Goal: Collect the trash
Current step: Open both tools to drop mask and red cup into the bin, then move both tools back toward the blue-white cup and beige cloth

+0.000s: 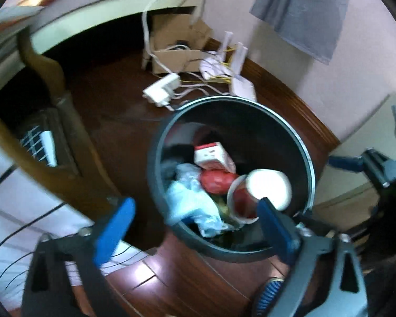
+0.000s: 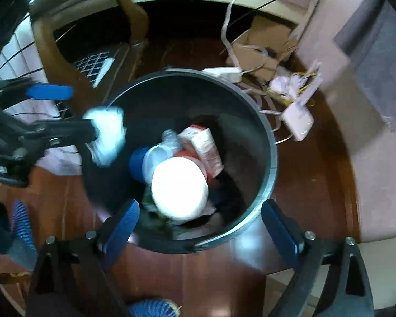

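Observation:
A dark round trash bin (image 1: 307, 148) (image 2: 270, 142) stands on the wooden floor, holding a white paper cup (image 1: 269, 187) (image 2: 179, 187), a red and white carton (image 1: 211, 155) (image 2: 206, 145) and other rubbish. A crumpled pale blue plastic wrapper (image 1: 190, 200) (image 2: 107, 134) hangs blurred just over the bin's left rim, between the fingers of my left gripper (image 1: 195, 224) (image 2: 81, 113), whose jaws stand wide apart. My right gripper (image 2: 200, 224) (image 1: 364, 142) is open and empty above the bin's near rim.
A wooden chair leg (image 1: 52, 121) (image 2: 66, 60) stands left of the bin. A cardboard box (image 1: 177, 45) (image 2: 261, 47), white cables, a power strip (image 1: 162, 89) and a router (image 2: 297, 119) lie behind it by the wall. Feet in striped socks (image 2: 21, 224) are close by.

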Demonstrator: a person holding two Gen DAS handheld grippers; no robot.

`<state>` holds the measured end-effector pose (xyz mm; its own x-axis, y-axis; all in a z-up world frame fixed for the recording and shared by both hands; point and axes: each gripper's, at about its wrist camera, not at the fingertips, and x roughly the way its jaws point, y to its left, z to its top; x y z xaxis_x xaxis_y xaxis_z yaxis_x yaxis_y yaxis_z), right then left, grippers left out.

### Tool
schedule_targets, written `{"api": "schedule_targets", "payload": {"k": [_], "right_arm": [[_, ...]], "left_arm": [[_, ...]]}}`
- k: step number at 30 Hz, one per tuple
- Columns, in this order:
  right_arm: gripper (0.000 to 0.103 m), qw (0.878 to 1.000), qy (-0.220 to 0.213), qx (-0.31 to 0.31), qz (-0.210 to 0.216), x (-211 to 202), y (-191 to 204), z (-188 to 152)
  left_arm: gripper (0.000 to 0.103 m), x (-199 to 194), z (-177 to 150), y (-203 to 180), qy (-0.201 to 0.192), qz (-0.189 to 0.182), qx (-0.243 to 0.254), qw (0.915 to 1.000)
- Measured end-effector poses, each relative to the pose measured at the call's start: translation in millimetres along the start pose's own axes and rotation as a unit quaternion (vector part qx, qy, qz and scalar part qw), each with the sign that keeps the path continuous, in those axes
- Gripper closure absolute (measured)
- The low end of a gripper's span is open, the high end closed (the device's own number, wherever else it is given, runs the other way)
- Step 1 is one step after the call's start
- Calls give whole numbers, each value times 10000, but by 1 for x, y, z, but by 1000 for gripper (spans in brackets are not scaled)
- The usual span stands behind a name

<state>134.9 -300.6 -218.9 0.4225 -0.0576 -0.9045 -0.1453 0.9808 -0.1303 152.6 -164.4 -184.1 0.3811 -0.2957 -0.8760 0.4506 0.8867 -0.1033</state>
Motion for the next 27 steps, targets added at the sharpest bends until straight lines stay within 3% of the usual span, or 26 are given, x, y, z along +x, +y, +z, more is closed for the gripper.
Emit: {"api": "schedule_targets", "payload": {"k": [5,14,17,27], "right_arm": [[0,9991,-77,391,-143,-10,-13,-2],[0,9971,-255,672,-239,-35,-13,1],[0,9964,-348,714,-306,-51,-9,6],[0,9866,-1287,992,-140,-133,9,33]], "left_arm": [[0,-9,-12,3,-183,305,-35,9994],[0,-35,-18,3,-330,468,-85,9983],[0,-64,-18,2,-611,448,-110,9971],[0,-140,-22,28,-1239,750,-437,9885]]}}
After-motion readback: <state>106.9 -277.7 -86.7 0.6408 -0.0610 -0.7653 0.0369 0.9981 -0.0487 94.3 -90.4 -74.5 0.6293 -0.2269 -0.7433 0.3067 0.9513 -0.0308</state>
